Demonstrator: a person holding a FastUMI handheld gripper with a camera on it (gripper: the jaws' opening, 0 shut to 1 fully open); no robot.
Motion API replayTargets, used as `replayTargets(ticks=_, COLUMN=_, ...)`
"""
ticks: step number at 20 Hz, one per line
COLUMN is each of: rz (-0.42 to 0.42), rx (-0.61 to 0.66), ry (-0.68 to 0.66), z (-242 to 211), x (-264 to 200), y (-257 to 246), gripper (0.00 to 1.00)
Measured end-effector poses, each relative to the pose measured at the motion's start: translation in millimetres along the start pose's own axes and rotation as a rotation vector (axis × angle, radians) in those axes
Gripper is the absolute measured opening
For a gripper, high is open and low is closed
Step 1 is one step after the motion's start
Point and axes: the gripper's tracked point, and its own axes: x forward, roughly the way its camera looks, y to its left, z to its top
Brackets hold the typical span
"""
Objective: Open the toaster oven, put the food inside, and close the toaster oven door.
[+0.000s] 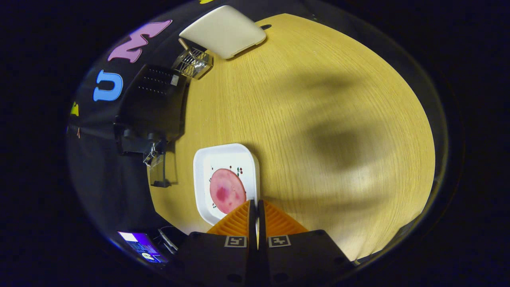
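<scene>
My gripper (255, 205) is shut on the rim of a white square plate (203, 175); a thin sliver of the rim shows between the two fingers. A round pink slice of food (227, 190) lies on the plate, just ahead and left of the fingertips. The black toaster oven (153, 103) stands at the table's left edge, beyond the plate, seen from above. Its glass door (160, 172) hangs open toward the plate, with a bit of wire rack (150, 156) showing at the opening.
A loose wire rack (193, 63) lies on the wooden table (318, 119) past the oven, and a white board (225, 30) sits at the far edge. A device with a lit screen (143, 245) is beside my gripper, off the table.
</scene>
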Motion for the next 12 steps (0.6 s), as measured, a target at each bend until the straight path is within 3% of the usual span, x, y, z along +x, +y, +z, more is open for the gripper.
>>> replayTargets(ticks=5, rz=0.102, rx=0.073, ry=-0.045, z=-10.8, x=-9.4, y=24.6, gripper=0.05)
replayTargets(ticks=12, rz=0.153, rx=0.102, ry=-0.092, z=-28.7, x=-19.6, y=57.9, gripper=0.05)
